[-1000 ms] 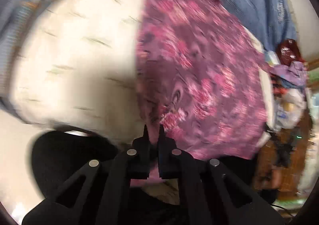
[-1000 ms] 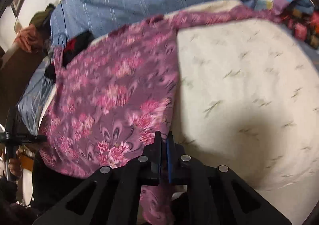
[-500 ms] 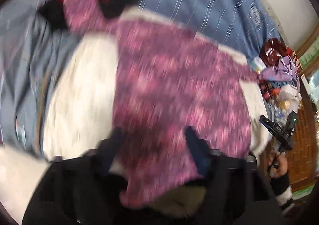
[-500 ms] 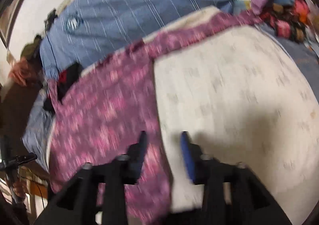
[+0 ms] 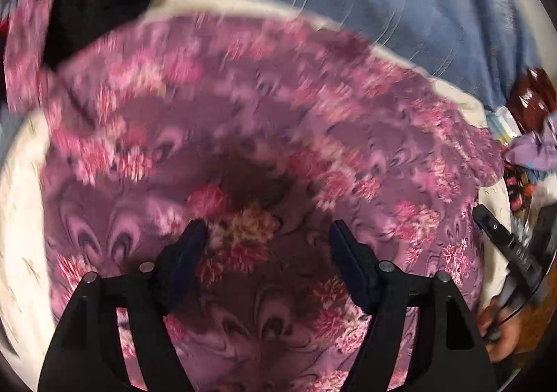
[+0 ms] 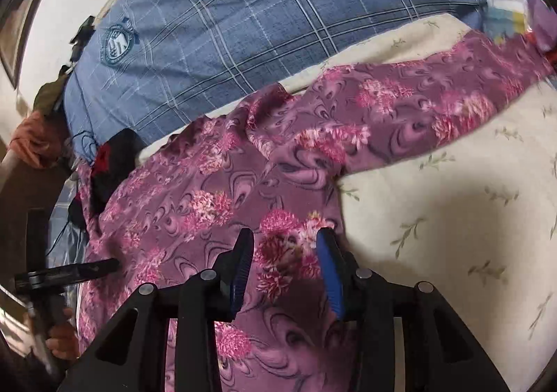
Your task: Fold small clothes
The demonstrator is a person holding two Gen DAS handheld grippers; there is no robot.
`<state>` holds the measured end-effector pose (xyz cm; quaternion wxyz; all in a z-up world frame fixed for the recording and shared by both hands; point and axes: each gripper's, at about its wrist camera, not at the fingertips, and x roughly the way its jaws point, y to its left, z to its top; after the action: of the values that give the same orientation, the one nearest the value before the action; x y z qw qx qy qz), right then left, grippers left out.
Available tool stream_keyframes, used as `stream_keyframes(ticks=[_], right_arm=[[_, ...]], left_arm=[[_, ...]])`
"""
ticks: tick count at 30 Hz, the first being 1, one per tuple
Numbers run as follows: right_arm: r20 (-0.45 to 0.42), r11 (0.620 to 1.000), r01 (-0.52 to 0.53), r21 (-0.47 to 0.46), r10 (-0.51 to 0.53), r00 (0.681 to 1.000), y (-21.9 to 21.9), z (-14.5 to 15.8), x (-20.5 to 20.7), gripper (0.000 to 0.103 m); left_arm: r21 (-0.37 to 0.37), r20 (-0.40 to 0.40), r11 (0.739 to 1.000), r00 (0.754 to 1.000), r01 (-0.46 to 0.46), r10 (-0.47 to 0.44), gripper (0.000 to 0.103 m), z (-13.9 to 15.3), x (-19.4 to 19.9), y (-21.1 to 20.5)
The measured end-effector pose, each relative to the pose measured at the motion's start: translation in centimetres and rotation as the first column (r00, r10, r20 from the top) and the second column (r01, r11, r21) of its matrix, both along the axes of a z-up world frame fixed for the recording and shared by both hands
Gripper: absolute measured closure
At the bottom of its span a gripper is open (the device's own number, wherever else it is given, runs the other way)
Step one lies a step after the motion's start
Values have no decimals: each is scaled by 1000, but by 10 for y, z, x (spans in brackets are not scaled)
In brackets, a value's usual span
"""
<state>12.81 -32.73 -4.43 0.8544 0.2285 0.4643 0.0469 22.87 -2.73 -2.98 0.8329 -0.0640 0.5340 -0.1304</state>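
A purple garment with pink flowers (image 5: pixel 271 134) lies spread on a cream sheet with a leaf print (image 6: pixel 452 211). It also shows in the right wrist view (image 6: pixel 216 204), with one long sleeve (image 6: pixel 435 103) stretched to the far right. My left gripper (image 5: pixel 268 235) is open and empty just above the middle of the garment. My right gripper (image 6: pixel 285 246) is open and empty over the garment's near right edge. The left wrist view is blurred.
A blue checked blanket (image 6: pixel 250 20) lies behind the sheet. A black and red cloth (image 6: pixel 111 162) sits at the garment's far left corner. A pile of coloured things (image 5: pixel 532 134) lies at the right. The left gripper (image 6: pixel 66 270) shows in the right wrist view.
Both grippers were shut on the garment's near edge a second ago. Both have opened and let it go, and have moved forward over it.
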Motion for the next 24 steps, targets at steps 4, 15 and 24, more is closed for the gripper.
stream_keyframes(ticks=[4, 15, 24], right_arm=[[53, 992, 123, 24, -124, 991, -68, 26, 0, 61], [-36, 727, 676, 118, -677, 735, -298, 6, 25, 50], [-28, 686, 716, 126, -719, 694, -315, -18, 69, 95]], left_arm=[[-67, 46, 994, 995, 87, -84, 27, 16, 0, -5], [-194, 81, 979, 996, 55, -40, 27, 8, 47, -26], [-197, 93, 975, 992, 105, -88, 27, 7, 51, -35]])
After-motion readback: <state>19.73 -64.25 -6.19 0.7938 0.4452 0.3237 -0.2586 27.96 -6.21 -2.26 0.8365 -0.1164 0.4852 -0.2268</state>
